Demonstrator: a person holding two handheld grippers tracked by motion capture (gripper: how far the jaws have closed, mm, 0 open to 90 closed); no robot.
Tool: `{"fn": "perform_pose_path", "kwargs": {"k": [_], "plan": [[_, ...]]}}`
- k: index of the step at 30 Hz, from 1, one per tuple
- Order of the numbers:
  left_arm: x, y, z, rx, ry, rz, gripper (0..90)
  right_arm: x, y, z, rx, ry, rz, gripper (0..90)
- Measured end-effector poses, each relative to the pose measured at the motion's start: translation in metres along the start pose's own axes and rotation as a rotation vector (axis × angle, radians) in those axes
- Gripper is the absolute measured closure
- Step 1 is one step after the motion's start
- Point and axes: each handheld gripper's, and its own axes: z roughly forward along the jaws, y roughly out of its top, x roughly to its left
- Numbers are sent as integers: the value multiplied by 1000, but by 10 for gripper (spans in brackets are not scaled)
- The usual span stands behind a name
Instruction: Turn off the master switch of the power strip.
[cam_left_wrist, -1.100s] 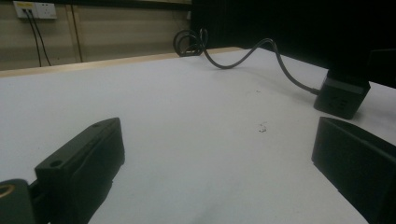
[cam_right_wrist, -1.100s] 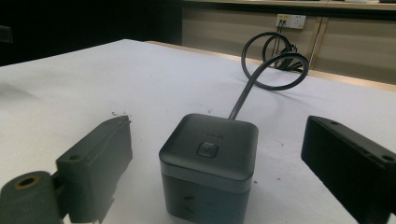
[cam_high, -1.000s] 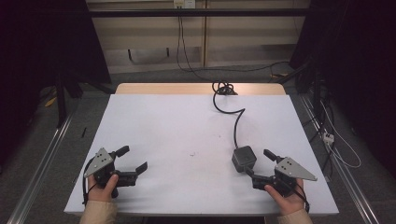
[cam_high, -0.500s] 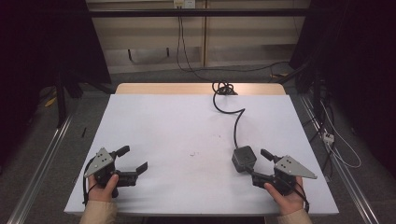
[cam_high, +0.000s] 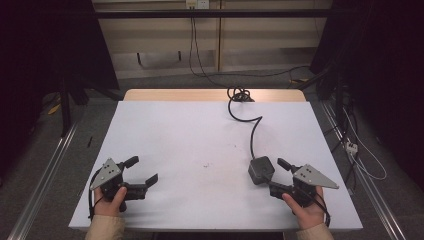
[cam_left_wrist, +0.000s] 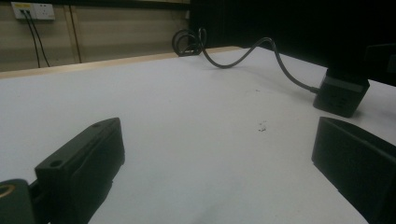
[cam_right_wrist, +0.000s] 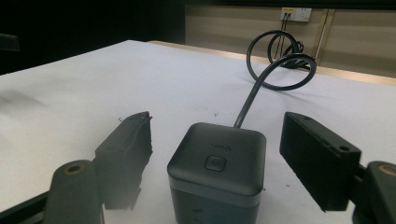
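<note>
Judging from the high view, the work is at its start: the dark cube-shaped power adapter sits on the white desk near the front right, ungrasped, with its black cable running back in curves to a coil at the far edge. The right gripper lies just beside the adapter, its fingers spread to either side of the cube's near corner; whether one touches it cannot be told from here. The left gripper rests well apart at the front left, fingers spread and holding nothing. Closing on the adapter and moving it are both left to do.

From the left gripper view, the left gripper shows both fingers wide apart over bare desk, with nothing between them. The adapter stands farther off at the right, its cable trailing back.

From the right gripper view, the adapter stands upright between the right gripper's fingers, a small button on its top face. Gaps show on both sides, so the fingers bracket the cube without pinching it. The cable leaves its far side and loops away.
</note>
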Motion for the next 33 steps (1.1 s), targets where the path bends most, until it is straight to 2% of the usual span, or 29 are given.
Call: {"fn": "perform_pose_path", "kwargs": {"k": [23,25,28,30,33], "plan": [[0,0,0,2,2,3,21,-5,6,5,1,7,18,354],[0,0,1,4,1,7,21,-5,7,6,0,10,19,394],[-1,0,1,4,0,5,22,-6,7,6,0,11,19,404],[-1,0,1,4,0,3,21,-6,7,7,-1,17,19,464],[-1,0,1,5,-1,2,21,-6,8,7,1,20,20,491]]}}
